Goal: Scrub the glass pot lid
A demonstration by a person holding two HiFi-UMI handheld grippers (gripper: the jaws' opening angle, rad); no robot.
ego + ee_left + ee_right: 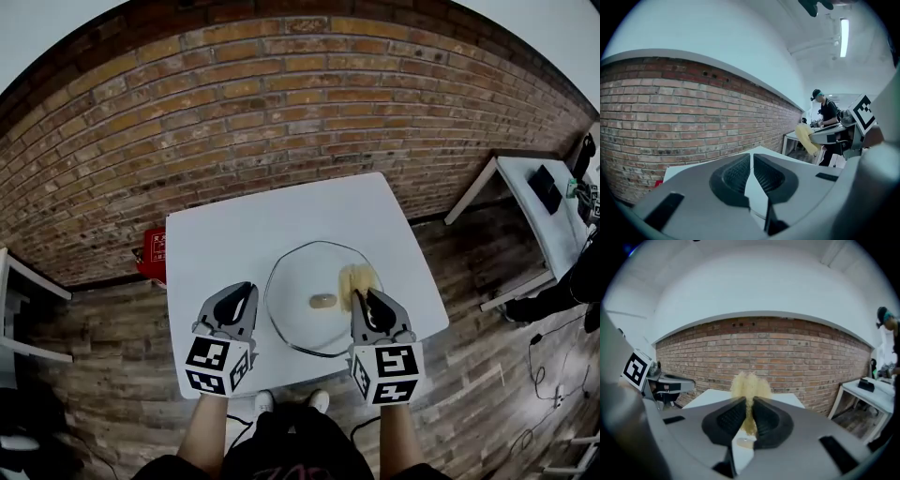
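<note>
The round clear glass pot lid [295, 286] lay flat on the white square table [244, 234], toward its near right part, with a small pale knob [322, 301] at its middle. The right gripper [367, 300] hung over the lid's right side, jaws clenched on a fluffy yellow scrubbing pad [356, 279] that lay over the glass just right of the knob. The left gripper [244, 292] was just left of the lid's rim, jaws pressed together with nothing between them.

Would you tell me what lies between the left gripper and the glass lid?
Between the left gripper and the glass lid, only bare white table, in the head view.
</note>
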